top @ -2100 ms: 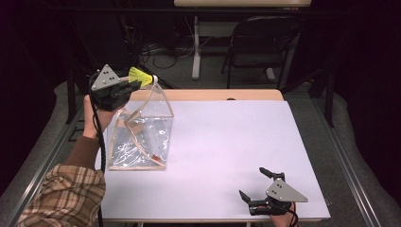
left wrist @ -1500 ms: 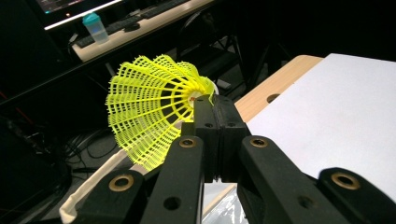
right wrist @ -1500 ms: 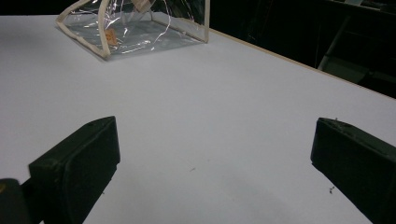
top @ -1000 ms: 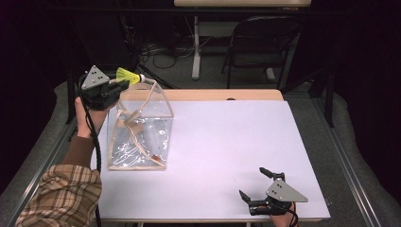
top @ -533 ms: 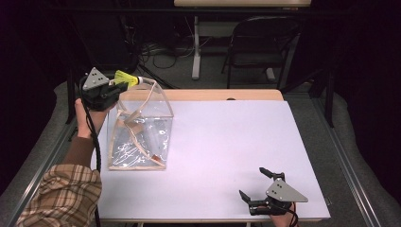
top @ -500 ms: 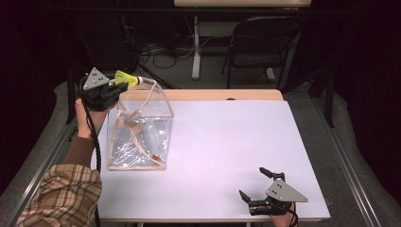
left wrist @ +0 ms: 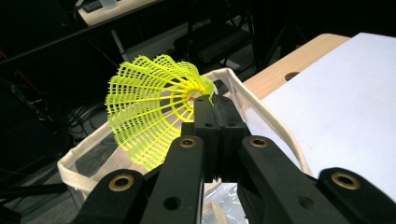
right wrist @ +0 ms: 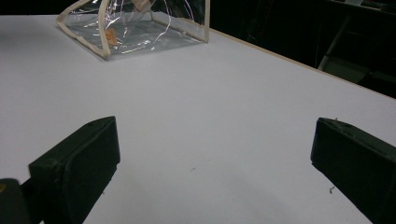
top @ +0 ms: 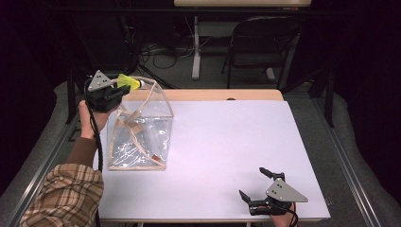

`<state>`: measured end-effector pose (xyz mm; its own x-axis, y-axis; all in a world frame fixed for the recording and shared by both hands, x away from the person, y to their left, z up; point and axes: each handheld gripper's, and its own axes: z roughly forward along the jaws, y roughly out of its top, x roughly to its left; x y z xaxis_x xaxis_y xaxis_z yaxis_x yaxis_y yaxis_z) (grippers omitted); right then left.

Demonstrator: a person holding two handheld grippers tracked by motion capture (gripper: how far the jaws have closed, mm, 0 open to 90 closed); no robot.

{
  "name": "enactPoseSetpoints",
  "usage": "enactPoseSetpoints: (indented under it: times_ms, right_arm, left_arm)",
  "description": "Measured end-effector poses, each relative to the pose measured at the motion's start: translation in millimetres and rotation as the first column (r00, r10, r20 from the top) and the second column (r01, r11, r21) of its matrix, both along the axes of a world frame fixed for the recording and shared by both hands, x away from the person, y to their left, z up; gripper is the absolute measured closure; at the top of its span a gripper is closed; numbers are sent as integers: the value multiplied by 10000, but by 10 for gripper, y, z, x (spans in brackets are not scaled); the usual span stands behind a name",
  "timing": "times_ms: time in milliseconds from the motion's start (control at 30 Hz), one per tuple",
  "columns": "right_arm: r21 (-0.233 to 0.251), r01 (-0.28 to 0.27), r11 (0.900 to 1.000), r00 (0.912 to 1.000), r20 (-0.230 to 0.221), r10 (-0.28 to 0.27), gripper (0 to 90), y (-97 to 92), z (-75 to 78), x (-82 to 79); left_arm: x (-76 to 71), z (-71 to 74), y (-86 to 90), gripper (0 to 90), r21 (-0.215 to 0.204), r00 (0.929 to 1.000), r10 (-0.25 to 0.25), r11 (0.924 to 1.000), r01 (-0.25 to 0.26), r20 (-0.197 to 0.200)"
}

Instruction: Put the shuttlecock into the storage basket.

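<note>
A clear plastic bag (top: 142, 137) with cream trim stands on the left of the white table (top: 227, 142). My left gripper (top: 124, 85) is raised over the bag's far left corner and is shut on a yellow shuttlecock (top: 126, 81). In the left gripper view the closed jaws pinch the yellow shuttlecock (left wrist: 154, 109) at its nose end, with its mesh skirt fanning left above the bag's rim (left wrist: 243, 88). My right gripper (top: 256, 184) rests near the front right edge, open, with nothing between its fingers. The right gripper view has the bag (right wrist: 135, 25) far off.
A folding chair (top: 260, 42), table legs and cables stand on the dark floor beyond the far edge. A wooden strip (top: 222, 94) runs along the back of the table. Bare white surface lies between the bag and the right gripper.
The left gripper with the shuttlecock swung left and up away from the bag's top, then held almost still over its far left corner. The right gripper stayed put.
</note>
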<state>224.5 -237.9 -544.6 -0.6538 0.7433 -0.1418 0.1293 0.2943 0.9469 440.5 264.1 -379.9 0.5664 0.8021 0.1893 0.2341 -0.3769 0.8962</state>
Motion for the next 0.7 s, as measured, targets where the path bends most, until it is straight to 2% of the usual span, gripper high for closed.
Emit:
enactPoseSetpoints:
  times_ms: [700]
  right_arm:
    - [11,-4,10000,10000,-24,4,9,-1,-1,1]
  left_arm:
    - [93,-122,-23,899,98,9991,15,10000,-11,-416]
